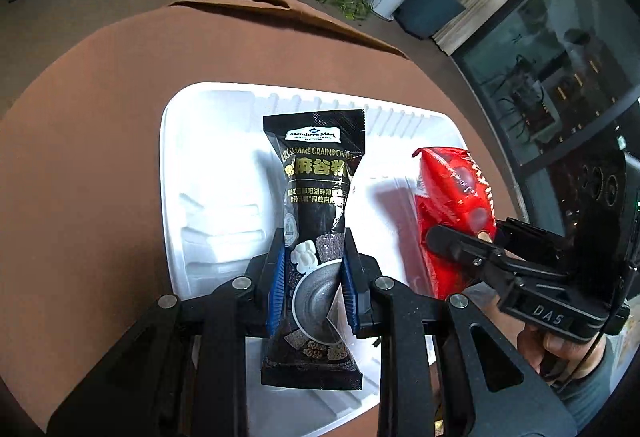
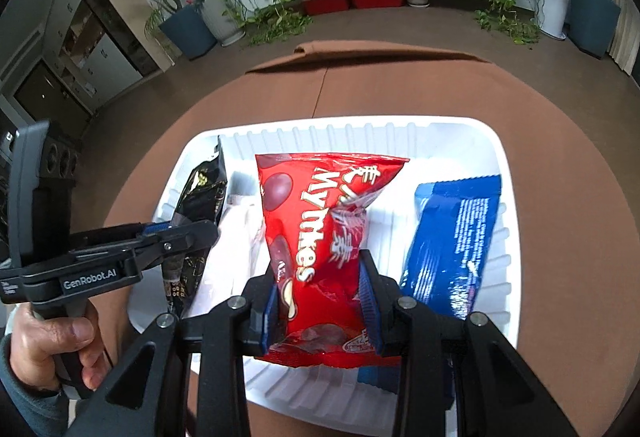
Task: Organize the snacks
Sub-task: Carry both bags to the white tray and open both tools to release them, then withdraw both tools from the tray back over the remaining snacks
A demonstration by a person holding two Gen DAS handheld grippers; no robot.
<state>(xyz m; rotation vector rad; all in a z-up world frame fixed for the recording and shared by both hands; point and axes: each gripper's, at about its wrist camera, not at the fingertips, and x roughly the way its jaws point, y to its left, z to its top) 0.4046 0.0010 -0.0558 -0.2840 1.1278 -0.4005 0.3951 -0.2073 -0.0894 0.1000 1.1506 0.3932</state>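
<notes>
Right wrist, white tray (image 2: 506, 173), blue packet (image 2: 452, 237) inside

A black sachet (image 1: 316, 197) printed with gold and white lettering, a white logo band and a grey bowl picture is seen between blue ribbed pads (image 1: 278, 289) on a black left gripper (image 1: 314, 277). A red packet (image 2: 324, 237) marked with white lettering and dark brown round sweets is seen between the blue pads of the black right gripper (image 2: 320, 301). A blue wrapper (image 2: 452, 237) carries fine white print. The ribbed tray (image 2: 502, 237) is white, and the tablecloth (image 1: 88, 157) beneath is plain brown.
</notes>
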